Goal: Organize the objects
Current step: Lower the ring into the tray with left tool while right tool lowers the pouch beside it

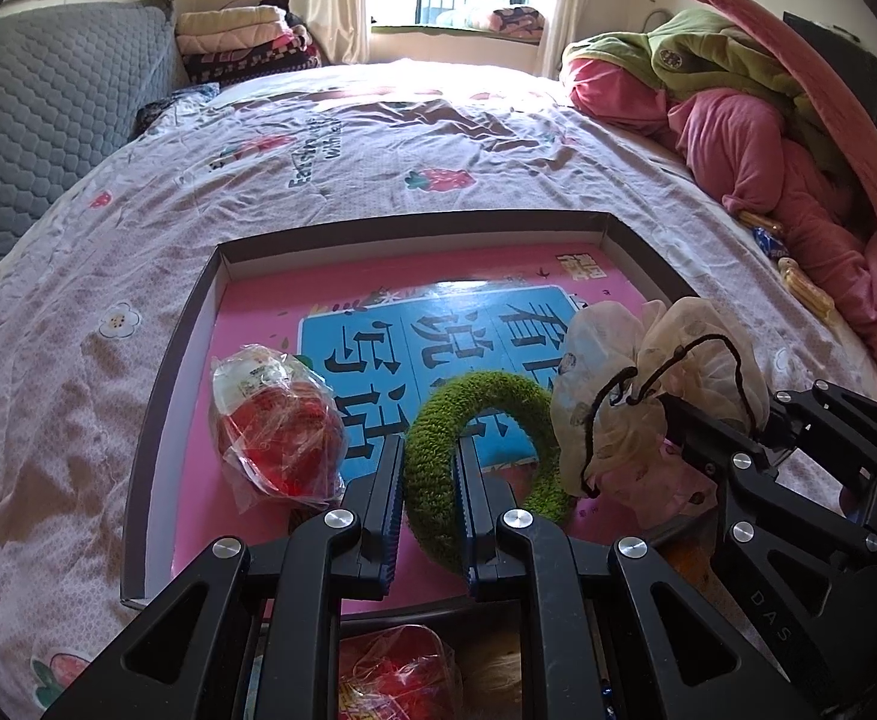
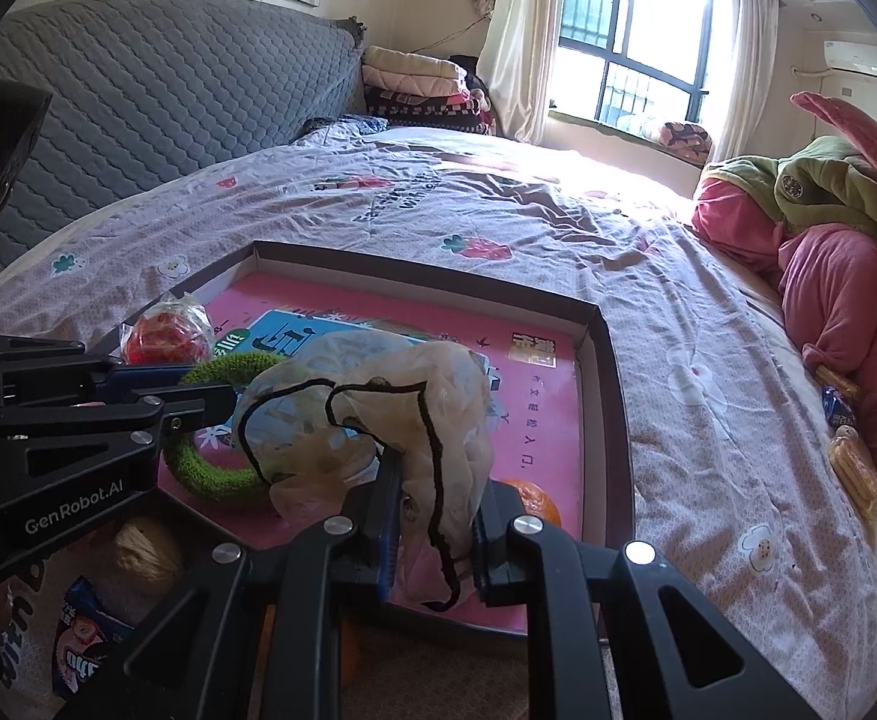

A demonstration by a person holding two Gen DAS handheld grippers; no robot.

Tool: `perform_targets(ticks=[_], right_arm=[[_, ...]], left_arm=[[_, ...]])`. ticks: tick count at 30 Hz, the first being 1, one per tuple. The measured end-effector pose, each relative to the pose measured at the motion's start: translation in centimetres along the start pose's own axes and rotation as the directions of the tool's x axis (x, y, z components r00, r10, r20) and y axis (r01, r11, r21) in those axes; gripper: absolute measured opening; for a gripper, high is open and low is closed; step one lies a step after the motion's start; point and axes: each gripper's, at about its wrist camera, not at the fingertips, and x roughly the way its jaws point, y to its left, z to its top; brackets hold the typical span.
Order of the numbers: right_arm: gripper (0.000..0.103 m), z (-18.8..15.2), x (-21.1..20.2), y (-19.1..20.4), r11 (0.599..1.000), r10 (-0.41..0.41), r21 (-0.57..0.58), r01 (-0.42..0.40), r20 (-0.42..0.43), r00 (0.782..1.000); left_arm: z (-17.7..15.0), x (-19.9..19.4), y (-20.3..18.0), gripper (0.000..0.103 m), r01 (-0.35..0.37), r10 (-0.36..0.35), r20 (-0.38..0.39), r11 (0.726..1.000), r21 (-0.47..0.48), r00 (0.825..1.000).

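Both pairs of jaws are clamped on something. Those of the left gripper pinch the near side of a fuzzy green ring, its pads pressing the band from either side, and the ring's far arc lies over the pink and blue printed sheet inside a shallow cardboard tray. The right gripper has closed on a gauzy cream pouch with a black drawstring (the cord loops loosely over the bunched fabric and one end dangles below the fingers). The pouch sits above the right part of the tray, just beside the ring, and in the left wrist view it partly covers the ring's right edge.

At the tray's left side lies a red item in clear plastic wrap, near the ring but not touching it. An orange fruit peeks out behind the right gripper's finger, in the tray's near right corner. The tray rests on a bed with a strawberry-print sheet, and pink and green bedding is heaped along the right side.
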Motion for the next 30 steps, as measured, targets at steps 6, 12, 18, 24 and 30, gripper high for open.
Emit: perform_targets(ticks=[6,12,18,24,30], right_arm=[[0.021,0.1,0.1,-0.2,1.0,0.018,0.019,-0.018,-0.018,1.0],[0.024,0.0,0.1,-0.1,1.0,0.018,0.017,-0.018,-0.024,1.0],[0.027,0.2,-0.1,-0.3,1.0,0.001,0.02,-0.001,-0.017,1.0],[0.032,0.4,-0.3,-0.9,0.999,-0.011,0.038,0.011,-0.009,1.0],[0.035,0.6,-0.3,-1.5,0.998,-0.017,0.06,0.018,-0.012,1.0]], left_arm=[[-0.1,-0.1,0.2,0.016,0.01,-0.01,-0.007,1.0,-0.007,1.0],[-0.1,0.3,0.3,0.017,-0.001,0.001,-0.025,1.0,-0.008,1.0],[-0.1,0.2,0.4,0.018,-0.01,0.009,-0.017,1.0,-0.011,1.0],[0.0,0.5,1.0,0.019,-0.016,0.015,-0.023,1.0,-0.026,1.0],[0.2,0.5,1.4,0.019,-0.017,0.016,-0.02,0.999,-0.04,1.0]])
